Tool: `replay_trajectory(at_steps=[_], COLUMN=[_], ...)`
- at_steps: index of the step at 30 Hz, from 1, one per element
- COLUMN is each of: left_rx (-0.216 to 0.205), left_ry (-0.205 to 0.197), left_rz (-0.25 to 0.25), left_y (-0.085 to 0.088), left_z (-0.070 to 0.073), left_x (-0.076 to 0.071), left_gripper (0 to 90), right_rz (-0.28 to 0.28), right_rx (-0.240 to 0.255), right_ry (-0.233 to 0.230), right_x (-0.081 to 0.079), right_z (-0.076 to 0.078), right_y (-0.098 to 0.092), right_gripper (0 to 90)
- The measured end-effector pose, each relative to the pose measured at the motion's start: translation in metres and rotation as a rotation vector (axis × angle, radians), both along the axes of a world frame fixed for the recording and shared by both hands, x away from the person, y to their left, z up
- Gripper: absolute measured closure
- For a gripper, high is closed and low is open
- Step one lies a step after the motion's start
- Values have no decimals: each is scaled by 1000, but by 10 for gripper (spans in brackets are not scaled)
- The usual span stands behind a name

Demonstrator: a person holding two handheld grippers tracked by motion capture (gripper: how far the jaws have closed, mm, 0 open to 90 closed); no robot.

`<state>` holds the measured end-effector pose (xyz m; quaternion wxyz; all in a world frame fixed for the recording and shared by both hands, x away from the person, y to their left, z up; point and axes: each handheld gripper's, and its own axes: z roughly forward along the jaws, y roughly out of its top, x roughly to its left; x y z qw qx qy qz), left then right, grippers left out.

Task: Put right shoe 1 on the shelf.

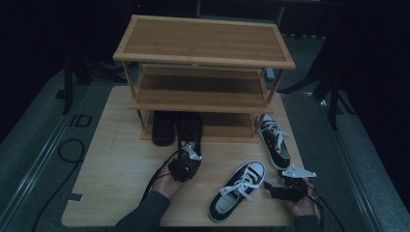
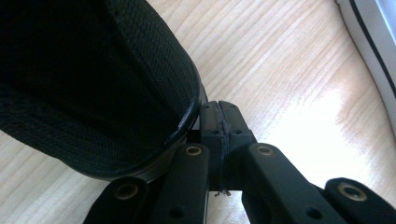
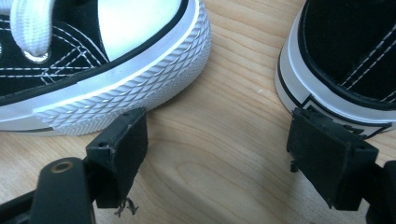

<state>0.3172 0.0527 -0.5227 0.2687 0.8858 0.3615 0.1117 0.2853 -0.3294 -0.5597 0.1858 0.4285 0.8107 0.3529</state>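
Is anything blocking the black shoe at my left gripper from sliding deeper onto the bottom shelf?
Nothing visible does. The black shoe lies partly on the bottom shelf; the second black shoe sits beside it, not ahead. Farther in is dim.

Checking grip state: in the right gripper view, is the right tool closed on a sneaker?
No. The right tool stands wide open, bare table between its jaws, a sneaker beside each.

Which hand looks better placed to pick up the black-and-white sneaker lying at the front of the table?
The right. Its tongs stand open beside that sneaker, with nothing between them. The left tongs are shut at the heel of a black shoe by the rack.
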Motion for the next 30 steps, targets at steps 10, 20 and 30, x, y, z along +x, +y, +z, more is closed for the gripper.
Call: replay_trajectory(at_steps=[10,20,30], left_rx=[-6,-5,-11], left_ry=[-19,-11,-28], left_rz=[17,25,36], left_y=[1,3,3], left_z=[8,8,16], left_x=[5,14,19], left_gripper=[895,895,895], right_rz=[0,0,0], right_rx=[-1,0,-1], right_ry=[0,0,0], right_x=[0,0,0], right_z=[0,0,0], right_y=[0,0,0], right_gripper=[203,203,203])
